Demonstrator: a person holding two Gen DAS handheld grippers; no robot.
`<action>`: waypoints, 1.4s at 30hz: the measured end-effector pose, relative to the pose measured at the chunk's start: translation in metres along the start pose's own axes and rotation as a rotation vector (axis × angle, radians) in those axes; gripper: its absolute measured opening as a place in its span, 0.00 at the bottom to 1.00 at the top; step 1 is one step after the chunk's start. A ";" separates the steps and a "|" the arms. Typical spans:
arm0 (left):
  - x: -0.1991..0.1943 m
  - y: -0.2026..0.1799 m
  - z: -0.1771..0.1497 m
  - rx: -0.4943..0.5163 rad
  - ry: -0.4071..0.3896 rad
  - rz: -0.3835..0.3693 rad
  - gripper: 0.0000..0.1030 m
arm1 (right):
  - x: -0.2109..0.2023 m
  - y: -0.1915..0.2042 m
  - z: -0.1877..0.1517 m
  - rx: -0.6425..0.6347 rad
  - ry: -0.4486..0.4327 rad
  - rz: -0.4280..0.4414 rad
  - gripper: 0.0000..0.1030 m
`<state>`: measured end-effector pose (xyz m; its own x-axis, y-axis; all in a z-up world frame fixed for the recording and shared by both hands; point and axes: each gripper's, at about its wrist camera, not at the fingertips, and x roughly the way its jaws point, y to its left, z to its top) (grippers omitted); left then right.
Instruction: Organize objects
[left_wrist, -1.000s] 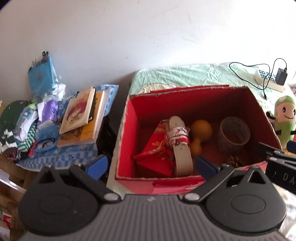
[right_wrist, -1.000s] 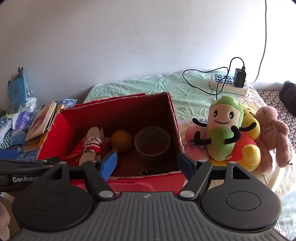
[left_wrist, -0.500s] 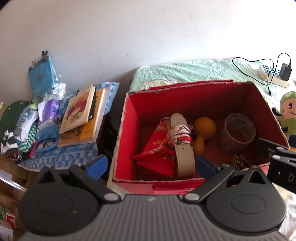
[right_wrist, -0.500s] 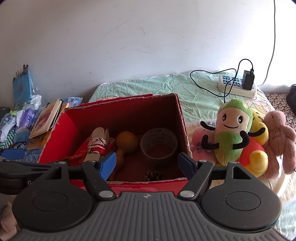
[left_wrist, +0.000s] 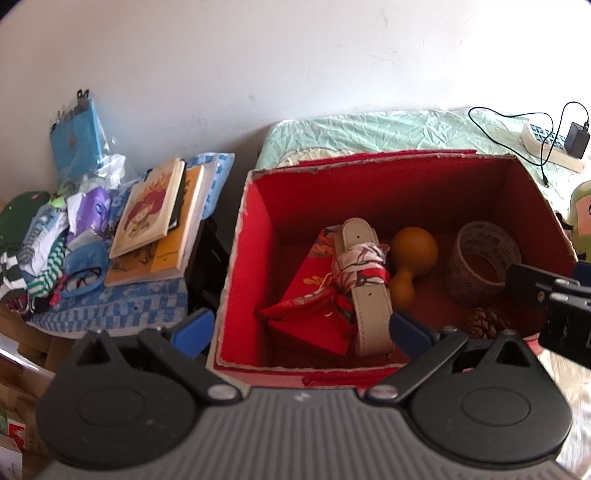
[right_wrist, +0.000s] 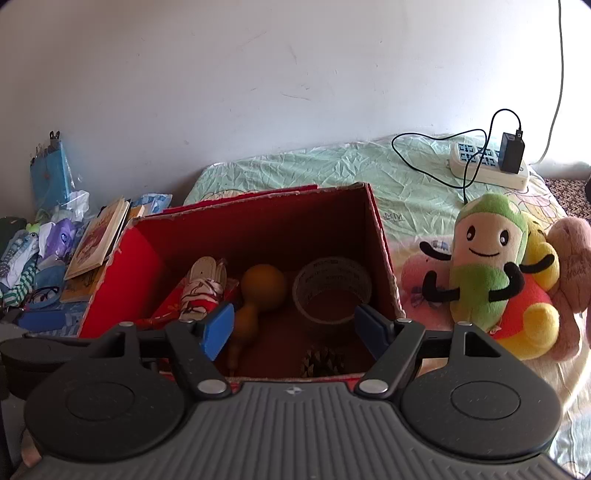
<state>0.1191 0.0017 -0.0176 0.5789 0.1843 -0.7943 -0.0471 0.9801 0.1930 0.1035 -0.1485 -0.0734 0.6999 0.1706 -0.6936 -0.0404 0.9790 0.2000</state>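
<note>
With both the left gripper (left_wrist: 301, 330) and right gripper (right_wrist: 295, 326) wide-jawed and empty over the red box (right_wrist: 382, 251), the next grasp is probably best made by lowering straight onto one item, perhaps the gourd (right_wrist: 260, 291), clear of the tape roll (right_wrist: 332, 280).

The cardboard box (left_wrist: 243, 258) is red inside, holding a beige belt (left_wrist: 369, 302) and an orange-brown gourd (left_wrist: 412, 251). The plush toy (right_wrist: 484, 266) is green and cream (black arms).

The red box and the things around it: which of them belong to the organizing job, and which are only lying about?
Belong to the job:
red box
beige belt
gourd
tape roll
pine cone
plush toys

Only lying about:
books
pile of clothes
power strip
</note>
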 end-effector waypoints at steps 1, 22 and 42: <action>0.001 0.000 0.000 -0.001 0.001 0.001 0.98 | 0.001 0.000 0.001 -0.002 0.002 -0.001 0.73; 0.016 -0.008 -0.008 0.011 0.041 0.001 0.98 | 0.016 -0.006 -0.003 0.021 0.053 0.036 0.65; 0.026 -0.009 -0.009 0.009 0.045 -0.019 0.98 | 0.030 -0.010 -0.006 0.035 0.103 0.057 0.62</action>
<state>0.1268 -0.0012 -0.0452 0.5426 0.1691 -0.8228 -0.0291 0.9827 0.1827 0.1203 -0.1527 -0.1007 0.6197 0.2386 -0.7477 -0.0522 0.9631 0.2641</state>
